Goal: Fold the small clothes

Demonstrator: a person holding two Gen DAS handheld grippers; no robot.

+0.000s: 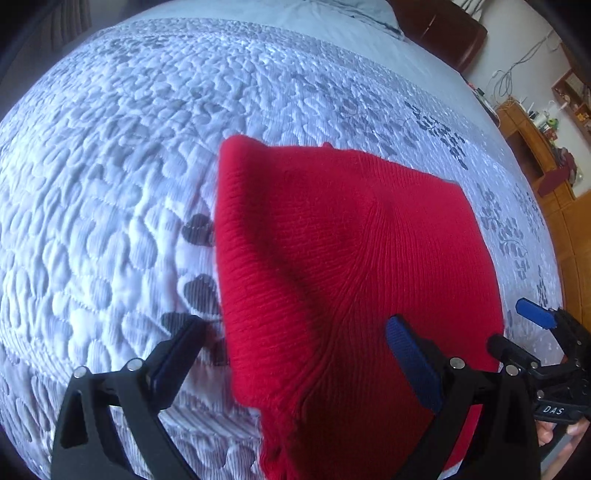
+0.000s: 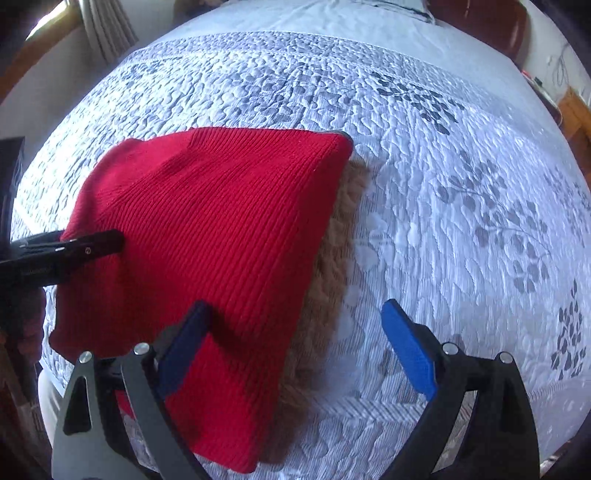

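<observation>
A red knitted garment (image 1: pixel 332 258) lies folded on the quilted white bedspread (image 1: pixel 110 166); it also shows in the right wrist view (image 2: pixel 207 240). A brown fleecy layer (image 2: pixel 332 258) sticks out under its right edge. My left gripper (image 1: pixel 295 339) is open, its jaws spread over the garment's near left edge, holding nothing. My right gripper (image 2: pixel 295 332) is open over the garment's near right edge and the brown layer. The right gripper also shows at the right of the left wrist view (image 1: pixel 535 332), and the left gripper at the left of the right wrist view (image 2: pixel 74 251).
The bedspread (image 2: pixel 461 203) with grey leaf pattern stretches all around. A dark red headboard (image 1: pixel 443 29) stands at the far end. Wooden furniture (image 1: pixel 535 140) with small items lines the right side. Curtains (image 2: pixel 107 29) hang at the far left.
</observation>
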